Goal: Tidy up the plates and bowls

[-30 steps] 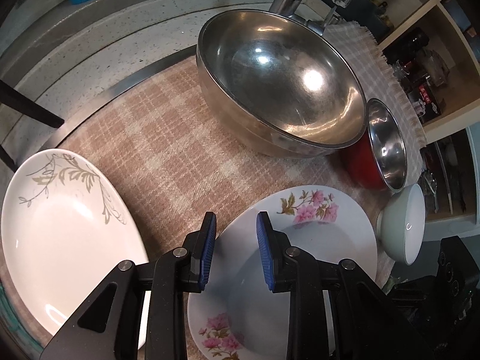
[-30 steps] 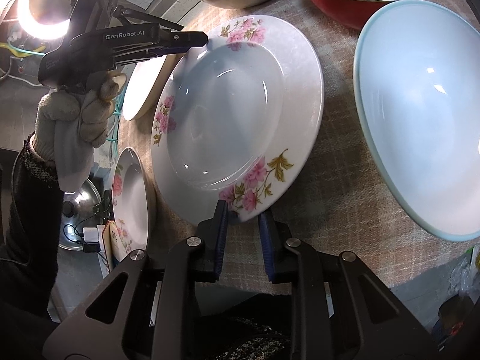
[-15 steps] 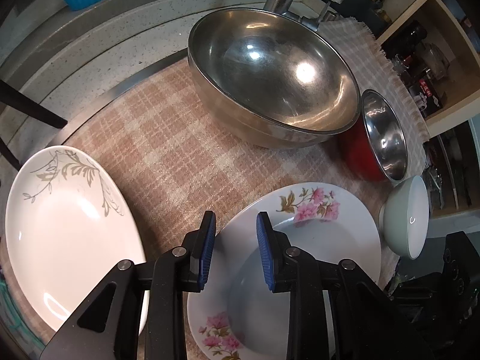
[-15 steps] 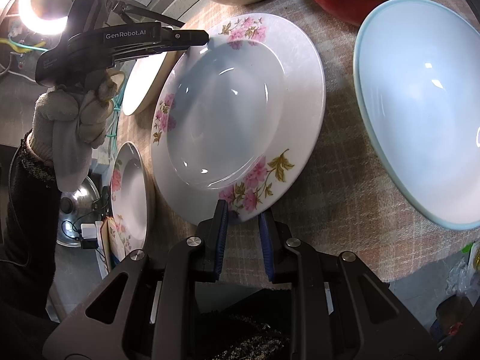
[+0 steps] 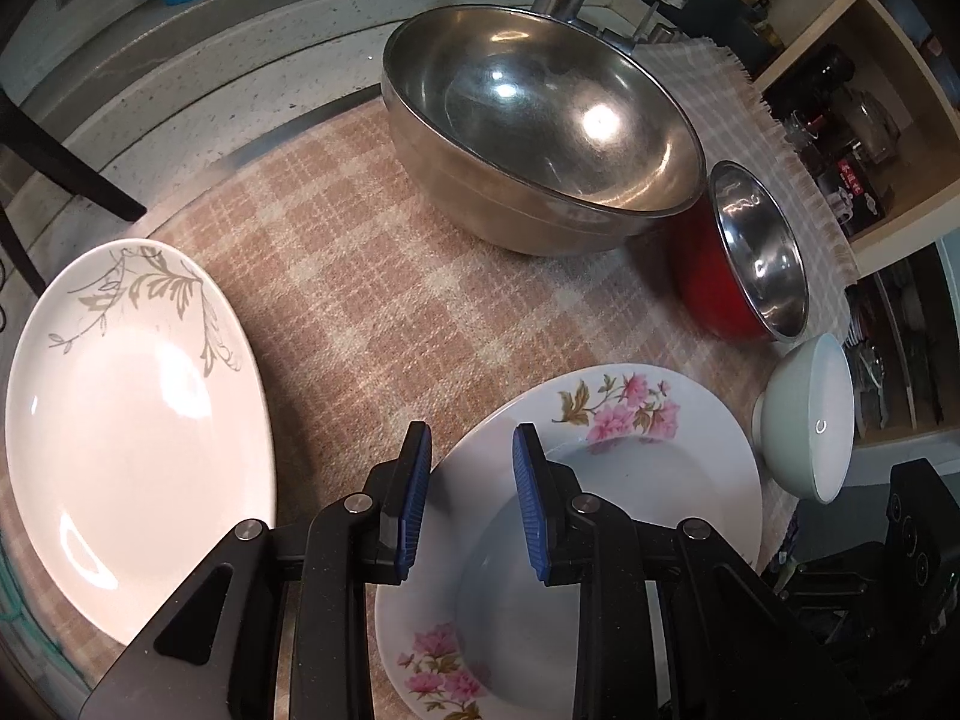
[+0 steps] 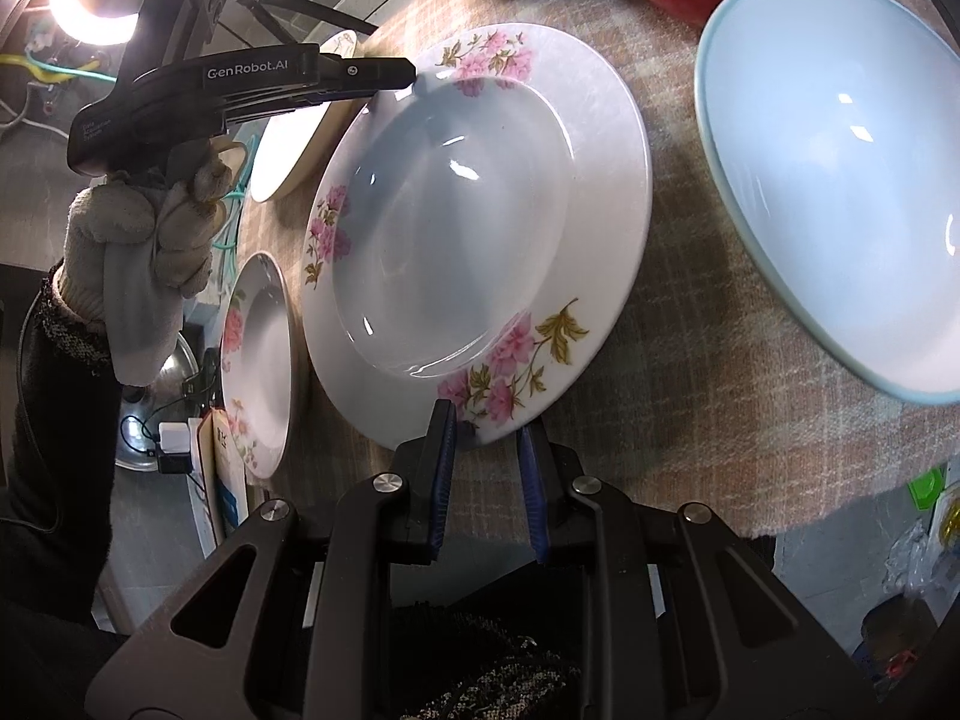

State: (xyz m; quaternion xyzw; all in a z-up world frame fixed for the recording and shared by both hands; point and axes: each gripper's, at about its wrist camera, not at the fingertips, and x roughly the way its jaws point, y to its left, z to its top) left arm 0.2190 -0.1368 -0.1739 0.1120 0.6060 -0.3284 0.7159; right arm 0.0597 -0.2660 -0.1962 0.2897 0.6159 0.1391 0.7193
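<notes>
While both grippers work the floral soup plate (image 6: pixel 480 228) on the checked cloth (image 5: pixel 360 300), right gripper (image 6: pixel 485 438) pinches its near rim. Left gripper (image 5: pixel 468 480) sits at the far rim, jaws narrow; grip unclear, probably just over it. Next: lift level toward the second floral plate (image 6: pixel 258 360) by the table edge. Pale blue bowl (image 6: pixel 840 180) crowds the right; steel bowl (image 5: pixel 540 138) behind.

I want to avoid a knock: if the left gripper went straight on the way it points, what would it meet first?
Probably the rim of the floral plate, which shows between its fingers; the left gripper seems just above it, though depth is unclear.
</notes>
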